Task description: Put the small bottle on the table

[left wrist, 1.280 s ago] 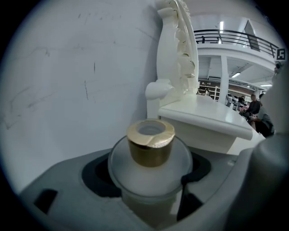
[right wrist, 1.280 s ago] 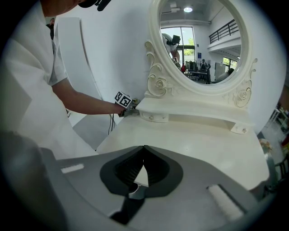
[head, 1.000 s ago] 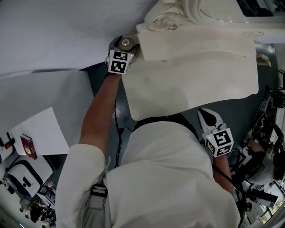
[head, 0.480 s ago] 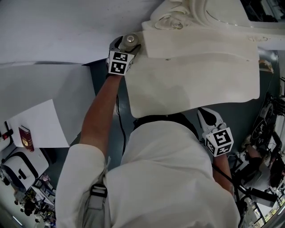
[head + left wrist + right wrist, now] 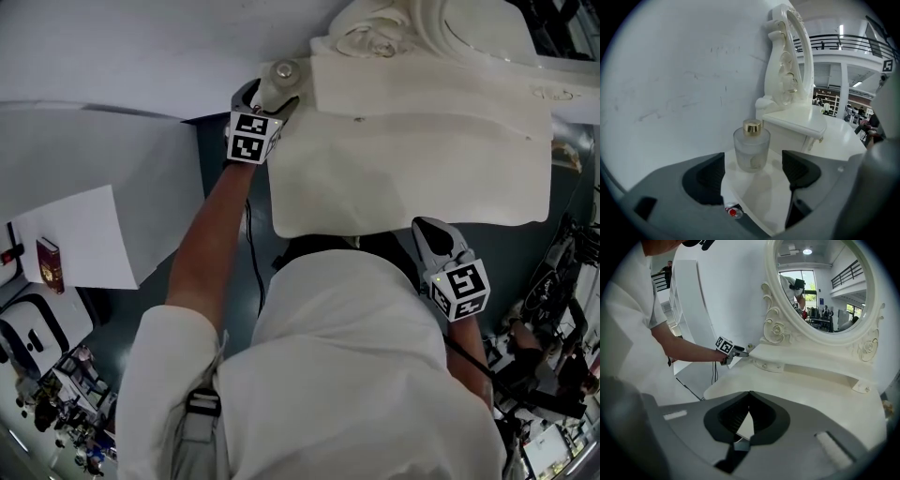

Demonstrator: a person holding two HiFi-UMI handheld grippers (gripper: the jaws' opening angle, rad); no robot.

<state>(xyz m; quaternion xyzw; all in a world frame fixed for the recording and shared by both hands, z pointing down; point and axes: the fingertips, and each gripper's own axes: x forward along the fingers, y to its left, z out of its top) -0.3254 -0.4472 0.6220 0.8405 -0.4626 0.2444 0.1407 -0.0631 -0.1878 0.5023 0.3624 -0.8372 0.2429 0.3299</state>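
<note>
Backed off since a second ago: left gripper, jaws wide, clear of small bottle | bottle upright on table, gold cap up | right gripper closed, empty

I am watching the white desk | small bottle with a gold cap is standing upright on its far left corner, directly on the top | it is sitting just beside the desk's raised ledge | ornate mirror is rising from that ledge
</note>
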